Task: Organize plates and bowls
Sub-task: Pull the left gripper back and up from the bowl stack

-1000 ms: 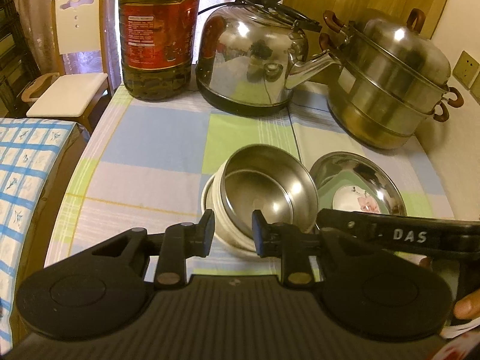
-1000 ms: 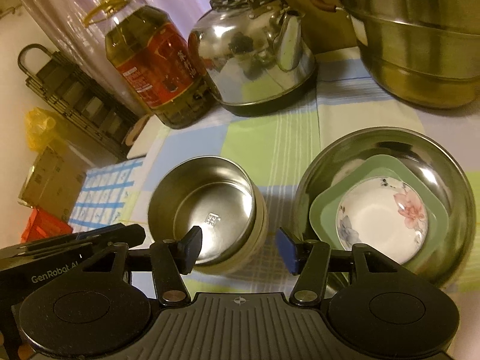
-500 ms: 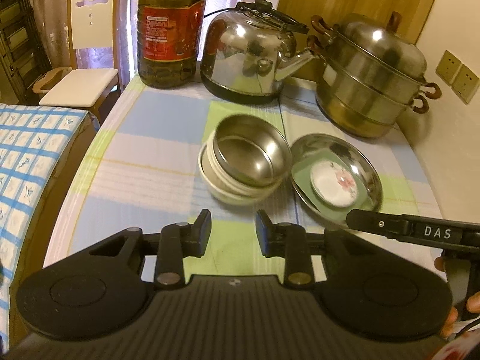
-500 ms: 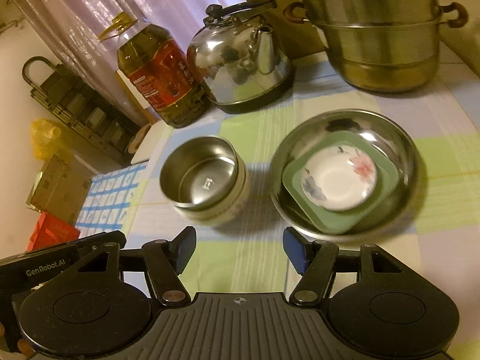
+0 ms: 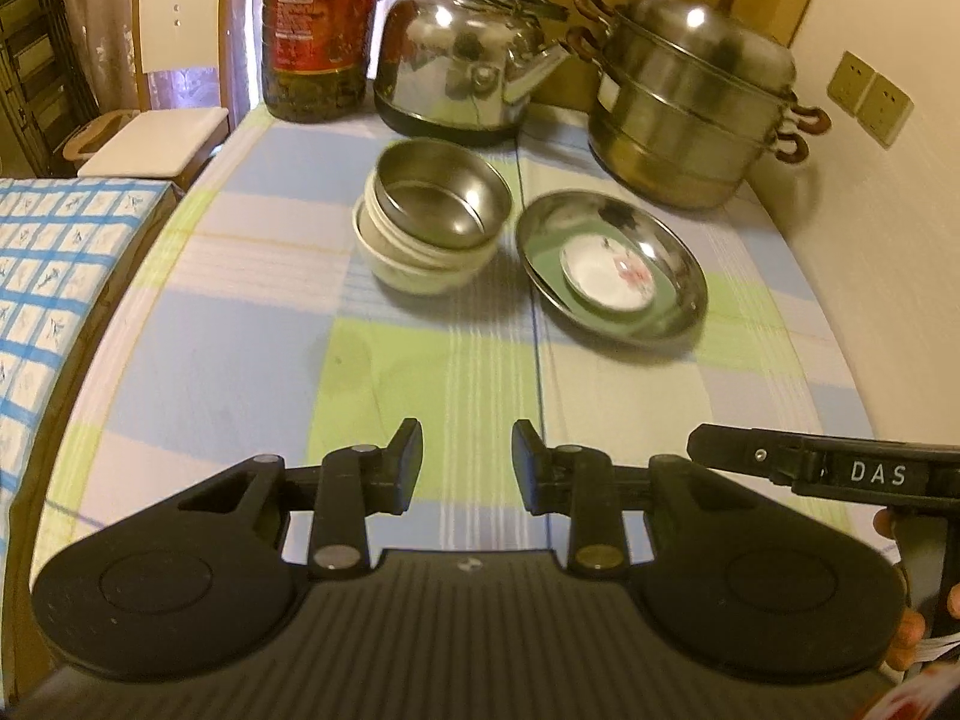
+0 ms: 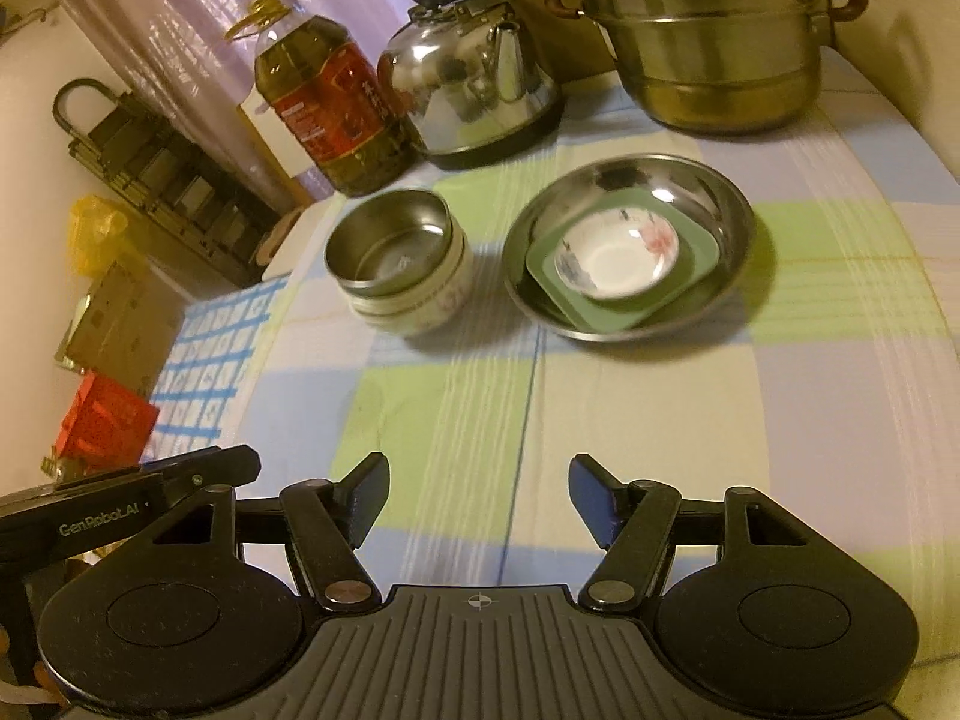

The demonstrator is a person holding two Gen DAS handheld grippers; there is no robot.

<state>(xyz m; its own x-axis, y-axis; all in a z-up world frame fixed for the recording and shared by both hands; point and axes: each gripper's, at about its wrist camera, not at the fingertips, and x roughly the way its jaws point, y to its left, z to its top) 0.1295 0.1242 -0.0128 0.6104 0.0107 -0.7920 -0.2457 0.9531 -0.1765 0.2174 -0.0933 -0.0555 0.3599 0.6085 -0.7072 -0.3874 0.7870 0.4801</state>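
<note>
A steel bowl (image 5: 441, 195) (image 6: 390, 240) sits nested in stacked cream bowls (image 5: 414, 267) (image 6: 420, 303) on the checked tablecloth. To their right a wide steel dish (image 5: 672, 252) (image 6: 714, 210) holds a green square plate (image 5: 663, 294) (image 6: 696, 246) with a small white flowered saucer (image 5: 606, 273) (image 6: 618, 255) on top. My left gripper (image 5: 467, 459) is open and empty, well short of the bowls. My right gripper (image 6: 477, 495) is open and empty, also well back over the cloth.
At the back stand an oil bottle (image 5: 318, 30) (image 6: 330, 114), a steel kettle (image 5: 468, 66) (image 6: 474, 84) and a stacked steamer pot (image 5: 690, 120) (image 6: 714, 42). A white chair (image 5: 162, 120) and a blue checked surface (image 5: 54, 276) lie left of the table edge.
Both grippers have pulled back from the bowls and dish toward the near side of the table. The right gripper has opened wider. The bowls and plates have stayed in place.
</note>
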